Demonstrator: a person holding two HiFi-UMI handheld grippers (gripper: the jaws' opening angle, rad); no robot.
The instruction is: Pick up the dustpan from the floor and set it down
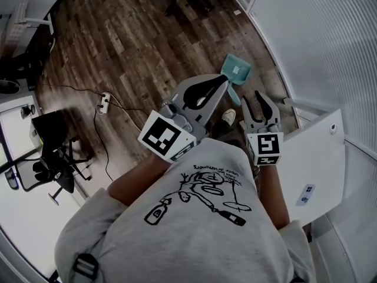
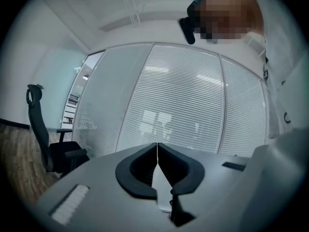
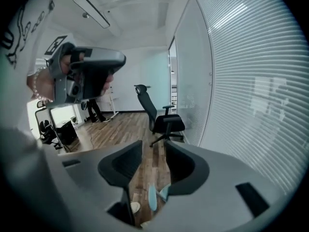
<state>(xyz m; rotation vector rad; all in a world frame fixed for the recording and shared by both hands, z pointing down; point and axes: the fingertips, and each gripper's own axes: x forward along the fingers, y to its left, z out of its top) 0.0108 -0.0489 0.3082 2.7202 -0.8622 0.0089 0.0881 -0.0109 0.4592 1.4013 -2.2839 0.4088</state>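
A teal dustpan lies on the wooden floor near the glass wall, its handle pointing toward me. In the right gripper view the dustpan shows low down, far below the gap between the jaws. My left gripper hangs high above the floor with its tips over the dustpan in the head view; its jaws are shut on nothing and face the blinds. The right gripper is to its right, tilted down, jaws open with nothing between them. The left gripper also appears at the upper left of the right gripper view.
A glass wall with blinds runs along the right. A white desk stands at my right. An office chair is by the wall, another black chair at left. A power strip with cable lies on the floor. My shoe is near the dustpan.
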